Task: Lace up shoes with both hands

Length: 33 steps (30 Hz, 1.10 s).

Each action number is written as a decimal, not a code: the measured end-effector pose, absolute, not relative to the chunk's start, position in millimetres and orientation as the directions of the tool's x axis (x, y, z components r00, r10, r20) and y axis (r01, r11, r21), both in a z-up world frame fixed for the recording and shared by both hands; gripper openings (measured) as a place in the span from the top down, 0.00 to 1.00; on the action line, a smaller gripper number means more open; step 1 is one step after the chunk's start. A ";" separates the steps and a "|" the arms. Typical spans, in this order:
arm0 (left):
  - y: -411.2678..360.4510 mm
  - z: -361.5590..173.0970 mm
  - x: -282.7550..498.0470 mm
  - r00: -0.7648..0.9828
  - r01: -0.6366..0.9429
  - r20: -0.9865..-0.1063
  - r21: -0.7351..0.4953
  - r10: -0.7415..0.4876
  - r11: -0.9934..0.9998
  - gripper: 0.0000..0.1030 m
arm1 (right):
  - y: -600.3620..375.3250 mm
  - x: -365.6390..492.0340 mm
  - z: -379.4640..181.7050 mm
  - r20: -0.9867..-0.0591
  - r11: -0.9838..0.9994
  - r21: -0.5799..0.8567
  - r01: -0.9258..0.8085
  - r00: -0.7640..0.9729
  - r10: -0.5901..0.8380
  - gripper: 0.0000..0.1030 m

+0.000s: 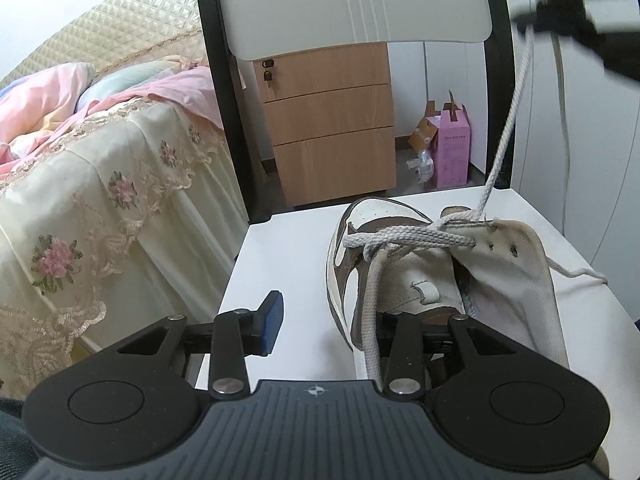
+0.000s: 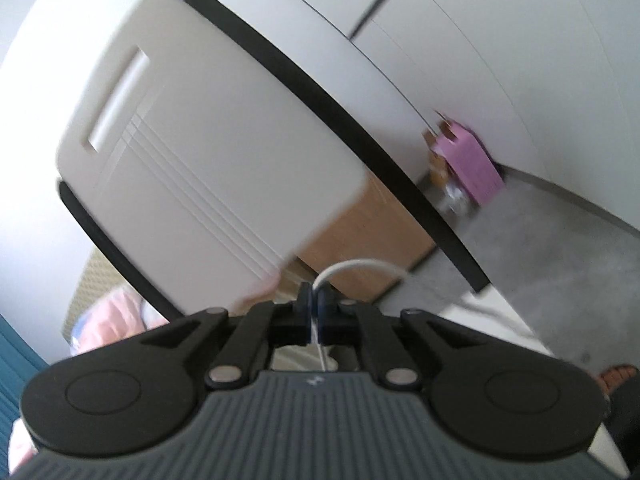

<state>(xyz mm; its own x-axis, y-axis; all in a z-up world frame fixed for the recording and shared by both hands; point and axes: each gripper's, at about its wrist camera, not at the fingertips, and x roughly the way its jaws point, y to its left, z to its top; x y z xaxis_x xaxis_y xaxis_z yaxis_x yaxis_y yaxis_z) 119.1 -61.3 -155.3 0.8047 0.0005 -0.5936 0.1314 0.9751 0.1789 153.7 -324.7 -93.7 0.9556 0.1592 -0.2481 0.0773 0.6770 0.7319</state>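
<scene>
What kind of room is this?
Most likely a bedroom: a bed with a floral lace cover and pink bedding, a wooden drawer cabinet, and a white chair holding a shoe.

White sneaker (image 1: 420,264) on white chair seat (image 1: 280,264), lower right. Left hand-held gripper (image 1: 340,328) straddles its side, lace (image 1: 510,120) taut toward right hand-held gripper (image 1: 560,20), upper right.

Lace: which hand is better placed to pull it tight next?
Right. Its tongs are shut on the lace, stretched up from the shoe. The left tongs straddle the shoe's side, gripping no lace.
</scene>
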 end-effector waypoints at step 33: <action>-56.4 -151.4 122.5 0.778 0.119 -0.628 0.113 -0.022 0.986 0.58 | -323.9 143.6 118.4 0.022 0.885 0.432 -0.172 0.983 0.180 0.97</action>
<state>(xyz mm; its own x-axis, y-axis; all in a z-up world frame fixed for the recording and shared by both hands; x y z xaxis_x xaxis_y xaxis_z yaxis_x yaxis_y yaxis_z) 122.5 -56.4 -151.4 0.7782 -0.0224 -0.6276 0.1193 0.9864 0.1128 143.6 -323.9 118.4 0.9833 0.1804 0.0224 -0.1723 0.8854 0.4317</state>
